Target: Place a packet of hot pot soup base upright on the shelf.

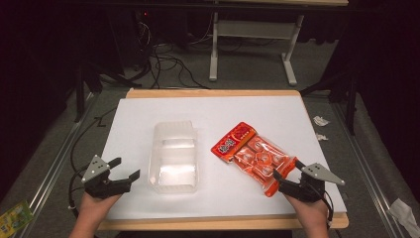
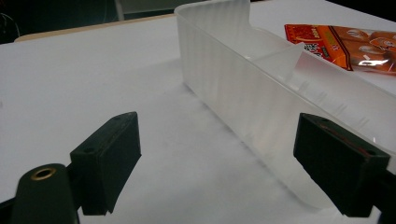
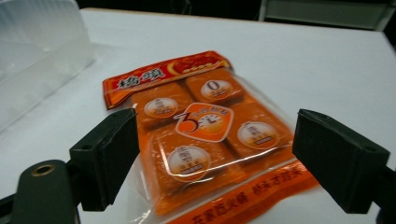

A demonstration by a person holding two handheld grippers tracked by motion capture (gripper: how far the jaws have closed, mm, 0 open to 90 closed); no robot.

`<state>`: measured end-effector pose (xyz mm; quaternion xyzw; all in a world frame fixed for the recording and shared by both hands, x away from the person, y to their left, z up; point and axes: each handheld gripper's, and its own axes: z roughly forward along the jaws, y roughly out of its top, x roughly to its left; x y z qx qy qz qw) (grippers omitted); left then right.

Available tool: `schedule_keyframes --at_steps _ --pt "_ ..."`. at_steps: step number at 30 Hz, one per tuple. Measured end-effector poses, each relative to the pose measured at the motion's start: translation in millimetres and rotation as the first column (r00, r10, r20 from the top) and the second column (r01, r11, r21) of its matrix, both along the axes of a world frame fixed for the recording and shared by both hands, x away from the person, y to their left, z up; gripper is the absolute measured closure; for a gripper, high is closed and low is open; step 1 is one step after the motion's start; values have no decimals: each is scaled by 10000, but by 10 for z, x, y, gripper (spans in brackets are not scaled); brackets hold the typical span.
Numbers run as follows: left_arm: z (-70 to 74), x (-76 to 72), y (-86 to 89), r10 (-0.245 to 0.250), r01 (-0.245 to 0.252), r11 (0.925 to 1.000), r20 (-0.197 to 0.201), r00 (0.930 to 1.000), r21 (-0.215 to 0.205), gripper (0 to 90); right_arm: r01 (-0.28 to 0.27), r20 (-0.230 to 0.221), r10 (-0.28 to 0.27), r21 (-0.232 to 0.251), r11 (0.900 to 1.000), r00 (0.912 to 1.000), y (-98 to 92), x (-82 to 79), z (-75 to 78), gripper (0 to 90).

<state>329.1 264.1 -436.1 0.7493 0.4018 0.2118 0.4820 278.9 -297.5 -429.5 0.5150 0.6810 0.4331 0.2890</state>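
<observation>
My right gripper (image 3: 215, 163), jaws apart, straddles the snack packet (image 3: 205, 140), whose near end is cut off. My left gripper (image 2: 217, 163) gapes empty beside the clear tray (image 2: 243, 93); bare table (image 1: 277, 106) lies beyond.

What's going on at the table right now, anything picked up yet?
Nothing is held yet. A person has a gripper in each hand at the near edge of the white table. The right gripper, jaws open, sits at the near end of the orange snack packet, which lies flat. The left gripper, also open, points at the clear plastic container without touching it.
</observation>
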Motion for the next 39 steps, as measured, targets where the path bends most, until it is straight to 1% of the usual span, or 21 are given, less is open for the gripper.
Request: schedule_keyframes --at_steps 5,6,7,10,12,13,14,15,16,18,21,25,26,28,29,30,31,33,37,38,39 --pt "3 -5 5 8 -8 10000 -1 10000 -57 156 -537 -289 539 72 9985 9981 143 53 -44 153" --pt "2 -5 6 21 -21 10000 -27 10000 -95 156 -971 -469 978 162 9951 9941 249 96 -55 159" --pt "-2 -4 7 31 -32 9999 -63 10000 -140 156 -971 -469 978 162 9951 9941 249 96 -55 159" --pt "-11 0 4 6 -7 9999 -103 9999 -130 156 -1634 -860 1638 120 9865 9827 485 223 -68 188" --pt "-12 1 11 -28 26 9999 -123 9999 -151 156 -2173 -1126 2137 -207 9759 9704 718 377 -81 251" --pt "-12 0 15 -34 32 9998 -124 9999 -173 156 -2272 -1190 2211 -397 9731 9680 807 433 -82 265" --pt "-13 0 20 -41 38 9998 -134 9999 -197 157 -2330 -1222 2246 -594 9706 9667 895 492 -83 283" --pt "-13 0 20 -41 38 9998 -134 9999 -197 158 -2330 -1222 2246 -594 9706 9667 895 492 -83 283" --pt "-15 1 25 -71 68 9997 -164 9998 -228 158 -2460 -1278 2358 -711 9667 9634 974 559 -87 303" --pt "-20 2 25 -98 94 9997 -189 9998 -237 158 -2549 -1513 2393 -935 9624 9591 1131 702 -111 329" --pt "-22 3 30 -188 184 9996 -202 9996 -224 158 -2735 -2065 2403 -1505 9500 9485 1333 907 -175 374" --pt "-21 2 37 -195 189 9994 -203 9996 -286 158 -2854 -2532 2230 -2450 9266 9414 1530 1097 -258 406" --pt "-23 3 38 -213 206 9993 -224 9995 -309 158 -2929 -2646 2176 -2907 9109 9395 1608 1167 -293 420" --pt "-25 5 36 -214 206 9992 -226 9995 -334 158 -2940 -2699 2149 -3000 9075 9386 1632 1193 -302 428" --pt "-25 5 35 -225 216 9992 -250 9994 -340 158 -2945 -2691 2129 -3136 9027 9393 1659 1219 -316 435" --pt "-26 7 34 -235 226 9992 -253 9994 -341 158 -2971 -2761 2074 -3393 8925 9385 1700 1248 -333 452" --pt "-26 8 33 -248 238 9991 -263 9993 -357 158 -2971 -2761 2074 -3393 8925 9385 1700 1248 -333 452" --pt "-28 10 32 -274 263 9990 -291 9992 -374 158 -3075 -3045 1968 -3761 8741 9320 1736 1301 -365 477" --pt "-32 12 35 -303 291 9989 -331 9990 -370 159 -3027 -3024 1902 -3869 8710 9340 1732 1325 -372 475" --pt "-33 13 36 -327 314 9988 -340 9989 -388 159 -3090 -3064 1908 -4046 8607 9326 1746 1332 -364 471" --pt "-33 13 37 -337 322 9986 -357 9988 -415 159 -3090 -3064 1908 -4046 8607 9326 1746 1332 -364 471"
